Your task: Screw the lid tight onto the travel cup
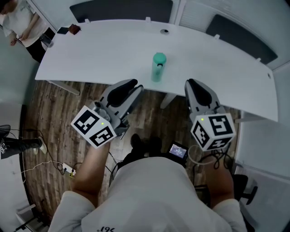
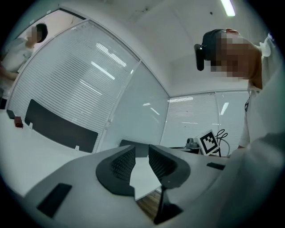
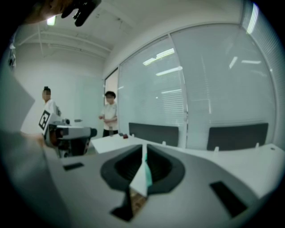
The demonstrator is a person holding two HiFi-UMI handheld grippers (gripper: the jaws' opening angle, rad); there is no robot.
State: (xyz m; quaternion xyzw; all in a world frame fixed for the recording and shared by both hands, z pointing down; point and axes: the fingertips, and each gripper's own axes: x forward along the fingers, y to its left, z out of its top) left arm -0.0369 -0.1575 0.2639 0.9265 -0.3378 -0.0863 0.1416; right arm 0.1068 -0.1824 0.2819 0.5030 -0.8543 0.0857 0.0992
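Note:
A green travel cup (image 1: 158, 68) stands upright on the white table (image 1: 90, 54) near its front edge, its green lid (image 1: 159, 58) resting on top. Both grippers hover in front of the table edge, short of the cup. My left gripper (image 1: 133, 84) sits below and left of the cup; its jaws stand apart with nothing between them (image 2: 139, 153). On the cup's lower right is my right gripper (image 1: 190, 83), whose jaws are closed to a thin slit (image 3: 144, 149) with nothing held. Through that slit a green sliver of the cup (image 3: 147, 173) shows.
Small dark objects (image 1: 69, 30) lie at the table's far left corner and a round grommet (image 1: 165, 31) sits near its back edge. Dark chairs (image 1: 122, 8) stand behind the table. A person (image 1: 20, 22) stands at the far left. Wood floor lies under me.

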